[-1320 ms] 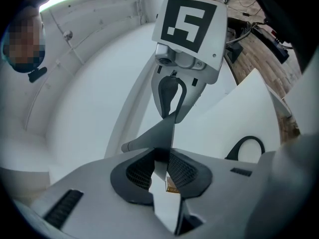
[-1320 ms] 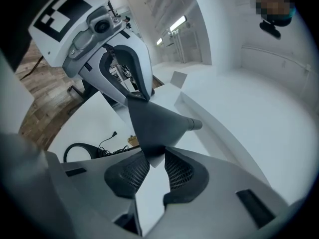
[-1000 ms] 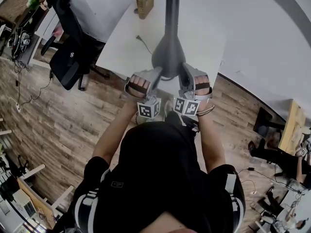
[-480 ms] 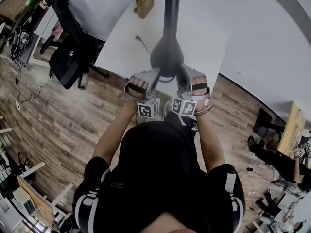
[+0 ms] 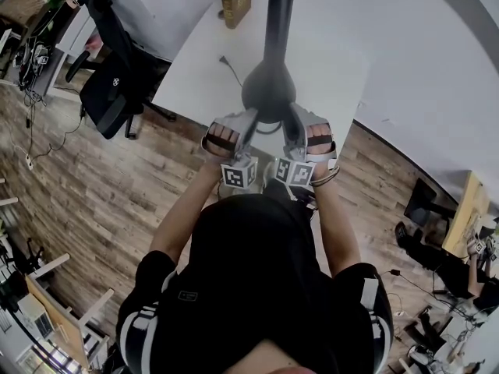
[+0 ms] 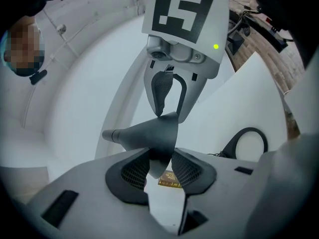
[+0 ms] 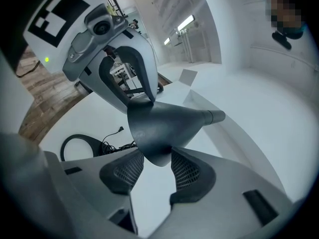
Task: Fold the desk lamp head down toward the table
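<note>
The dark cone-shaped lamp head (image 5: 269, 92) hangs over the white table (image 5: 327, 45), with its straight neck (image 5: 277, 22) running away from me. My left gripper (image 5: 251, 117) is at the left of the cone's wide rim and my right gripper (image 5: 292, 117) at the right. In the left gripper view the rim of the lamp head (image 6: 154, 138) lies between the pads of my left gripper (image 6: 162, 166), whose jaws are opening. In the right gripper view the lamp head (image 7: 164, 126) dips between the pads of my right gripper (image 7: 158, 171), also opening.
A brown book (image 5: 237, 0) stands at the table's far left corner, also seen low between my jaws as the book (image 6: 169, 179). A black cable (image 5: 228, 68) and the lamp's ring base (image 6: 247, 146) lie on the table. A black office chair (image 5: 109, 68) stands on the wooden floor at the left.
Both grippers and the lamp head have sunk a little toward the table. Both hands stay at the cone's rim.
</note>
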A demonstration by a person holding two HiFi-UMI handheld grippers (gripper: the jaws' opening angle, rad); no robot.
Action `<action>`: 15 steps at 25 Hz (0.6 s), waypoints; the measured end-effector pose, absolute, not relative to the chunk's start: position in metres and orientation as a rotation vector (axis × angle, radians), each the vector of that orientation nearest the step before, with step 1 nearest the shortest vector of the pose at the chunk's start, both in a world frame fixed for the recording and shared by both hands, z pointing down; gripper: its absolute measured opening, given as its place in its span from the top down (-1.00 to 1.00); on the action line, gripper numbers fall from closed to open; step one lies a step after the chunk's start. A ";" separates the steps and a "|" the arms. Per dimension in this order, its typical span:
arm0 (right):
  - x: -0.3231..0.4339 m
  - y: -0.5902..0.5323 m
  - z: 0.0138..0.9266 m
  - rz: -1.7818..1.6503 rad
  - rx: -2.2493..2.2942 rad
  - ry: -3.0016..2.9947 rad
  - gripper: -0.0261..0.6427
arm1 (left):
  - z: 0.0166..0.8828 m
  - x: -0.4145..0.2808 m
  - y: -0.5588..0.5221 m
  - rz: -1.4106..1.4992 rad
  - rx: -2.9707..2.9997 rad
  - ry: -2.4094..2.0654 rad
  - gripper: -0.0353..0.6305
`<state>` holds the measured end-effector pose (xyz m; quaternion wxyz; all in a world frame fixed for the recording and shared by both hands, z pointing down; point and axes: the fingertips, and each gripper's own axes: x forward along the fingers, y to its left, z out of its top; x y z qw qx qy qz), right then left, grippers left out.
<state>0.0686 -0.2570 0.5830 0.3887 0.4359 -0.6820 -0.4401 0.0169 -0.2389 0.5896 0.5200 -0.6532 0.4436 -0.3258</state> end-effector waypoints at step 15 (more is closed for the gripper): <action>0.070 -0.253 0.584 -1.111 1.083 -1.756 0.36 | 0.593 0.020 -0.234 -0.790 -1.665 1.072 0.32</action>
